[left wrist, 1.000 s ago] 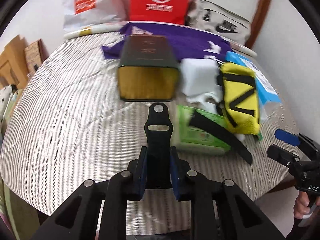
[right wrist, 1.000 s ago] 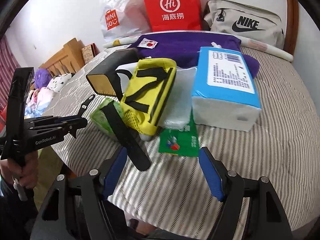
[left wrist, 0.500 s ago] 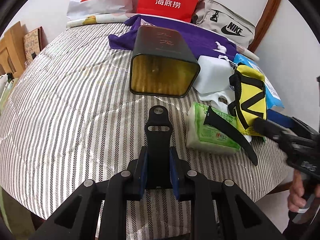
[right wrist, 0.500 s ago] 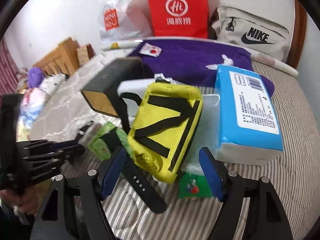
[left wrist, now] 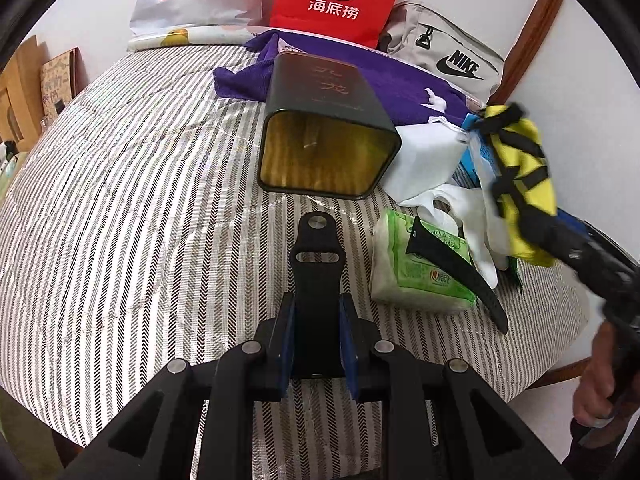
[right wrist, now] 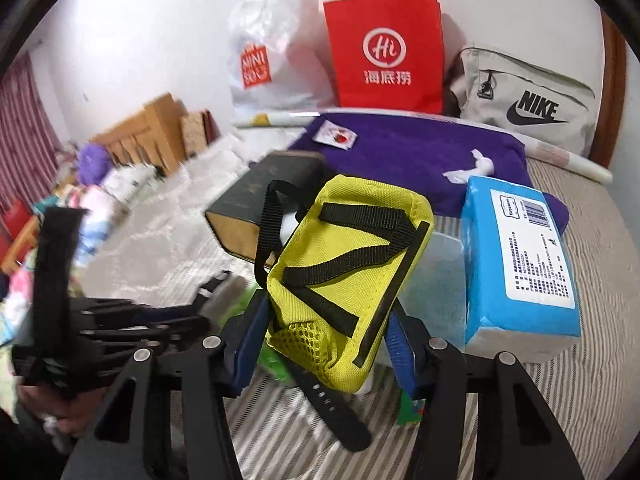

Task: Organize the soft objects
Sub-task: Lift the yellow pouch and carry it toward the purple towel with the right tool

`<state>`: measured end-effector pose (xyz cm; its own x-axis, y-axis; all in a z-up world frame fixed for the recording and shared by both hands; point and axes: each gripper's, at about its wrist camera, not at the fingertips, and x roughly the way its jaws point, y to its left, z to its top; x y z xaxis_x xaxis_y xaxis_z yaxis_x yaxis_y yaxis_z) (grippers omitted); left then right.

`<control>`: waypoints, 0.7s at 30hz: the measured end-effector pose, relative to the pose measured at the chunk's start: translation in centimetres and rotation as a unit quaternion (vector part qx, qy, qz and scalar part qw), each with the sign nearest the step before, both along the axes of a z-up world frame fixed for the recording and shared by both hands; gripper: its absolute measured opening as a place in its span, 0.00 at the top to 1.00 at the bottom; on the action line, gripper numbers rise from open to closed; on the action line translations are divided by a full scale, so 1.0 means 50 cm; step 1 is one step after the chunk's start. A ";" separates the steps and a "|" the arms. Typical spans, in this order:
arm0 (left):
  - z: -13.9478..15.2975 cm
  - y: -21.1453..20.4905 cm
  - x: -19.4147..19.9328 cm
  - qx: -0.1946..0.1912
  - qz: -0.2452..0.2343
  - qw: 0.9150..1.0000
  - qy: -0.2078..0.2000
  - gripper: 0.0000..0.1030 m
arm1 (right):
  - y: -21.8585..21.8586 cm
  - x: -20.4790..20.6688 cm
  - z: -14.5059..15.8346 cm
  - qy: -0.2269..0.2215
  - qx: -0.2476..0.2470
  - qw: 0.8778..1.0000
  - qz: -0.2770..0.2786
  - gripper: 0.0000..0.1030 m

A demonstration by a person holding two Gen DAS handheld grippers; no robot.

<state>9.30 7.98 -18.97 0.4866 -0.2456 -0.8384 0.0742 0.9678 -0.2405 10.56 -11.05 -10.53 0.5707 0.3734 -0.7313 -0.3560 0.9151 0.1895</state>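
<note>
My left gripper [left wrist: 316, 340] is shut on a black watch strap [left wrist: 318, 252] and holds it over the striped bed [left wrist: 120, 220], in front of the open end of a dark box [left wrist: 328, 136] lying on its side. My right gripper [right wrist: 326, 336] is shut on a yellow pouch with black straps [right wrist: 348, 272] and holds it lifted and tilted; the pouch also shows in the left wrist view [left wrist: 524, 176]. A green tissue pack [left wrist: 416, 272] with another black strap [left wrist: 456, 268] across it lies to the right of the left gripper.
A blue tissue pack [right wrist: 520, 256], a white bag [left wrist: 428, 160] and a purple cloth [right wrist: 420, 152] lie behind the pouch. A red paper bag [right wrist: 384, 48], a white Miniso bag [right wrist: 268, 56] and a grey Nike bag [right wrist: 528, 96] stand against the wall.
My right gripper moved in, closed on the yellow pouch and lifted it off the pile. My left gripper moved closer to the dark box with the strap held.
</note>
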 end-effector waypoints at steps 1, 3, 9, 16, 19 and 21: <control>0.000 0.002 0.001 -0.001 0.001 1.000 0.001 0.81 | -0.007 -0.005 0.007 -0.003 0.007 1.000 -0.001 0.47; 0.000 0.003 0.001 0.002 0.002 1.000 0.000 0.81 | -0.027 -0.020 0.019 -0.005 0.012 1.000 -0.007 0.47; 0.005 0.004 0.003 0.031 0.012 0.999 -0.004 0.81 | -0.093 -0.071 0.029 -0.008 -0.007 0.999 -0.032 0.47; 0.010 0.015 0.011 0.045 0.026 0.999 -0.009 0.81 | -0.185 -0.133 -0.022 0.035 -0.039 0.997 -0.057 0.47; 0.006 0.003 0.018 0.045 0.020 0.999 -0.004 0.81 | -0.212 -0.132 -0.064 0.061 -0.045 0.994 -0.075 0.47; 0.002 -0.005 0.020 0.046 0.017 0.999 -0.002 0.81 | -0.221 -0.127 -0.083 0.073 -0.041 0.993 -0.081 0.47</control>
<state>10.31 7.75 -18.85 0.4966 -0.1507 -0.8548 0.0419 0.9878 -0.1498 4.20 -22.12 -14.66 0.5044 0.2212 -0.8346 -0.1771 0.9726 0.1507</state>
